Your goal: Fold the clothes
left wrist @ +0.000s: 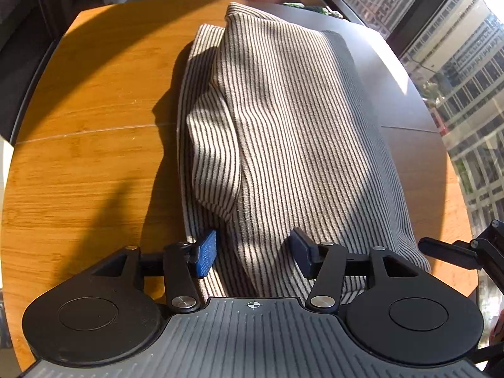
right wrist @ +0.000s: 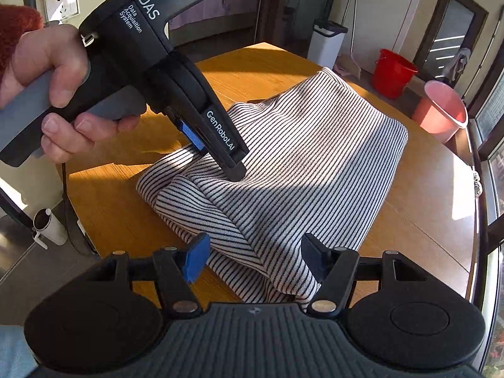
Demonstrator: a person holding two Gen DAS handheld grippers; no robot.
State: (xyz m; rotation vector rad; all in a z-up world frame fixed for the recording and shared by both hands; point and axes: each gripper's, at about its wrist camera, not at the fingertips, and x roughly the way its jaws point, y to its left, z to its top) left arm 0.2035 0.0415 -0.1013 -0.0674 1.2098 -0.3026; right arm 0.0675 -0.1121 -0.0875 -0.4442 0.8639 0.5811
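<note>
A grey-and-white striped garment [left wrist: 283,126] [right wrist: 299,163] lies folded in layers on the round wooden table [left wrist: 78,157] [right wrist: 252,63]. My left gripper [left wrist: 253,253] stands open over its near edge, its blue pads on either side of a fold without pressing on it. In the right wrist view the left gripper [right wrist: 217,160] points steeply down onto the cloth's left side, held by a hand [right wrist: 47,94]. My right gripper [right wrist: 255,258] is open astride the garment's near corner, with striped cloth lying between its pads. One black finger [left wrist: 447,252] of it shows at the right edge.
A red bucket [right wrist: 392,74], a pink bucket [right wrist: 441,111] and a white bin [right wrist: 327,42] stand on the floor beyond the table. Large windows [left wrist: 456,63] run along the right side. Bare wood lies left of the garment.
</note>
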